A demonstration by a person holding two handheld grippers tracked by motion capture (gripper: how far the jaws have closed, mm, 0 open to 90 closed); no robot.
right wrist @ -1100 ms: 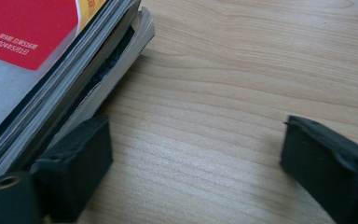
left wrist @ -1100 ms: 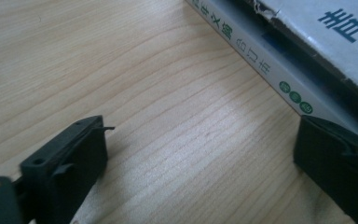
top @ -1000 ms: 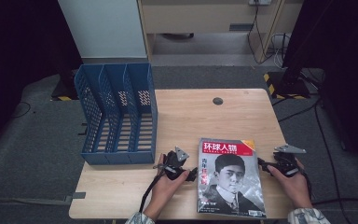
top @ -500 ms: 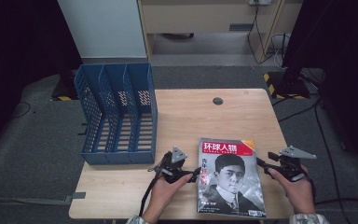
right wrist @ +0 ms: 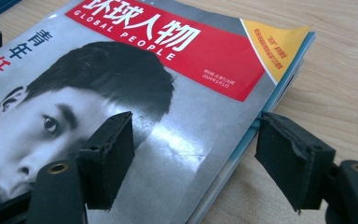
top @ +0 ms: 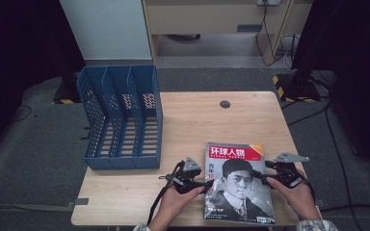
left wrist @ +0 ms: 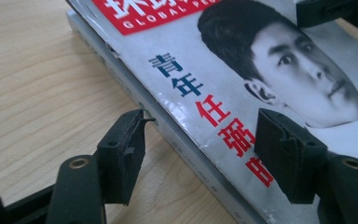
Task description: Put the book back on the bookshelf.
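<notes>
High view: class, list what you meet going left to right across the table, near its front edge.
blue file rack → left gripper → magazine → right gripper

magazine (right wrist: 168, 121) | red masthead: "环球人物", "GLOBAL PEOPLE" | cover side text: blue "青年", red "任"

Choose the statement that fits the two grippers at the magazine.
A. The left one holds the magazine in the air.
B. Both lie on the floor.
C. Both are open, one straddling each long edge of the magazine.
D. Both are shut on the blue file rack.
C: the left gripper stands open astride the spine of the magazine, the right gripper open astride the page edge, on the table.
</notes>
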